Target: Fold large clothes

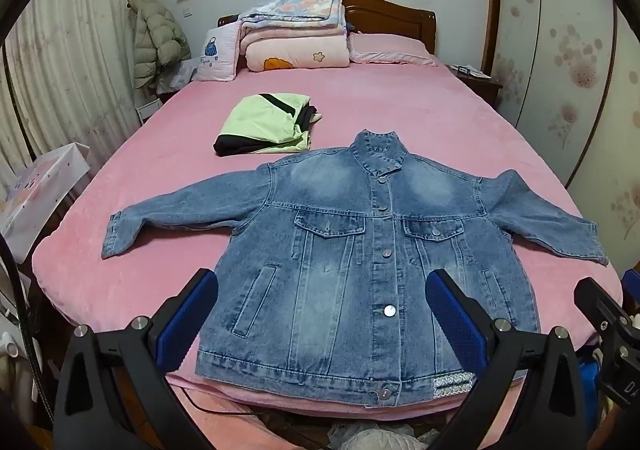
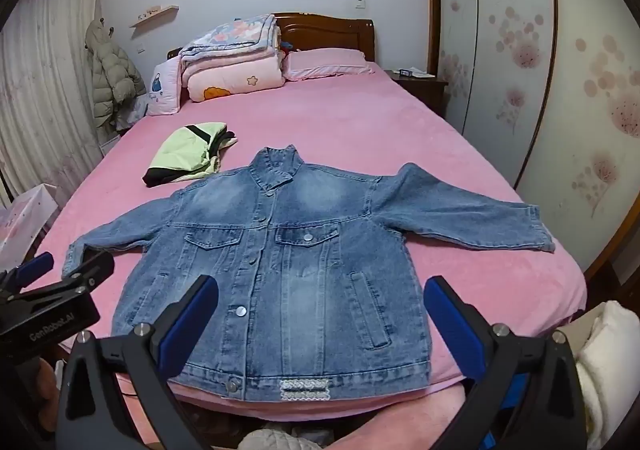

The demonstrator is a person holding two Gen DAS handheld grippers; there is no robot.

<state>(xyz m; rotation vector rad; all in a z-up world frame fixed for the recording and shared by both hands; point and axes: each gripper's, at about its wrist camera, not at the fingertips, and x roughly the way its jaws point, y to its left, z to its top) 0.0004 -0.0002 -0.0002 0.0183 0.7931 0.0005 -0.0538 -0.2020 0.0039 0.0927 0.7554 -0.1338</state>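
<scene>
A blue denim jacket lies flat and buttoned on the pink bed, front up, both sleeves spread sideways, hem at the near edge. My left gripper hovers open above the jacket's lower part, nothing between its blue pads. My right gripper is likewise open above the hem area, apart from the cloth. The right gripper's body shows at the right edge of the left wrist view; the left gripper's body shows at the left of the right wrist view.
A folded green and black garment lies beyond the jacket's left shoulder. Stacked quilts and pillows sit by the headboard. A nightstand and wardrobe doors stand right; a hanging coat and curtain left.
</scene>
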